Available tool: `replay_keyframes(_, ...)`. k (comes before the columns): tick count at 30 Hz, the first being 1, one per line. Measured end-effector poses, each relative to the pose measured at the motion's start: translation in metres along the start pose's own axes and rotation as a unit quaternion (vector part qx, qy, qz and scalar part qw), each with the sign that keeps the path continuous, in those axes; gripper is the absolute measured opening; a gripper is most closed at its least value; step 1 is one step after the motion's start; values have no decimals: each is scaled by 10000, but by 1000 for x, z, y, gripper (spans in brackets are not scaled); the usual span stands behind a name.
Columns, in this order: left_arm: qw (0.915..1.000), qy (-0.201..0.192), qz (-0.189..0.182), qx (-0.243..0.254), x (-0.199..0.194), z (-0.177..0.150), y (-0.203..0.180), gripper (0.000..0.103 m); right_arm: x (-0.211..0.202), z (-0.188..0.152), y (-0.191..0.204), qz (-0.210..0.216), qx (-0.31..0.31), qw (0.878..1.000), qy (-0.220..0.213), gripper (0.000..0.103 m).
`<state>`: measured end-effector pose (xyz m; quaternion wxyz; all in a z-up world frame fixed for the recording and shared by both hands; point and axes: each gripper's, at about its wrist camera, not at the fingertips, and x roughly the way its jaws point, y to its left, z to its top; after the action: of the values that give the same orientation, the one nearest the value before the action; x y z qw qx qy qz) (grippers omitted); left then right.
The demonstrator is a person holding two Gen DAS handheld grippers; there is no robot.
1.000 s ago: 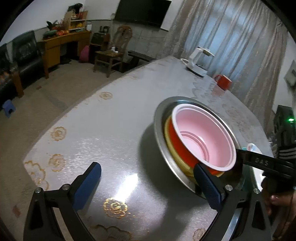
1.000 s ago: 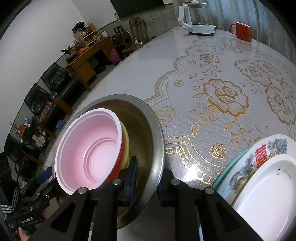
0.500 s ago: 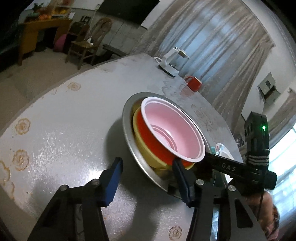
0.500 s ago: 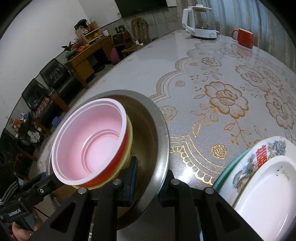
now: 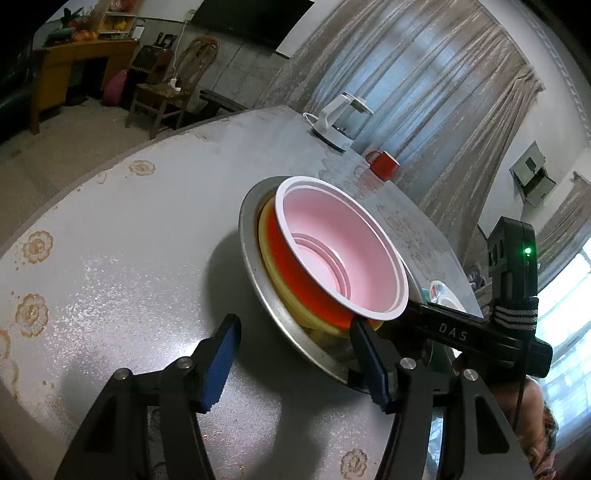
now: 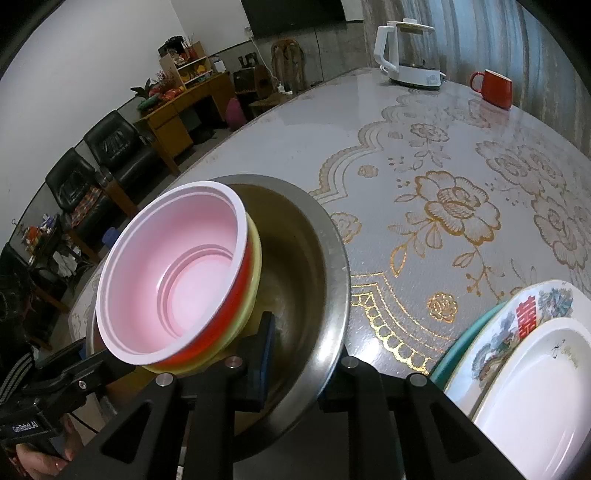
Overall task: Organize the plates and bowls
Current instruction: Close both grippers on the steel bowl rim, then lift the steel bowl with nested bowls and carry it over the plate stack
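Narrowed since a second ago, the left gripper (image 5: pixel 295 358) is now reopening, nothing pressed between its fingers. Right gripper (image 6: pixel 295 354) clamps the steel bowl (image 6: pixel 332 258) rim; pink bowl (image 6: pixel 177 273) nests inside, left of the plates (image 6: pixel 517 350).

White electric kettle (image 6: pixel 408 55) on its base near the far edge of the worktop (image 6: pixel 332 122), red mug (image 6: pixel 495 88) just to its right, apart from it. Gold rose pattern across the worktop's grey cover. Beyond the far edge: wooden chair (image 5: pixel 170 88), pink bag (image 5: pixel 114 86) on the floor, orange wooden desk (image 6: pixel 177 110) with a small cluttered shelf (image 6: pixel 188 66) on top. Black armchairs (image 6: pixel 110 147) along the white wall. Dark television (image 5: pixel 251 18) high on the wall, pale curtains (image 5: pixel 424 96) beside it.
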<state>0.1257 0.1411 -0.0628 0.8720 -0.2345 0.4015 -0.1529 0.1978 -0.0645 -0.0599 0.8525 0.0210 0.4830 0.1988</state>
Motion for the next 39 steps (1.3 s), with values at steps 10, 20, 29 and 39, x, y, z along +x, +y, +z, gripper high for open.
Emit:
replay_keyframes(10, 9989, 102, -122, 432, 0, -2, -15, 55, -3, -1, 2, 14, -80, 9999, -117, 12)
replay_keyframes(20, 9969, -58, 71, 787, -5, -9, -20, 56, -5, -2, 3, -65, -106, 9997, -191, 12)
replay_keyframes(29, 9958, -51, 62, 910, 1, -9, -25, 55, -14, -4, 5, -169, -148, 9992, -318, 12)
replay_keyframes(39, 9949, -219, -50, 985, -10, -10, -37, 55, -33, -7, 6, -237, -115, 9985, -481, 12)
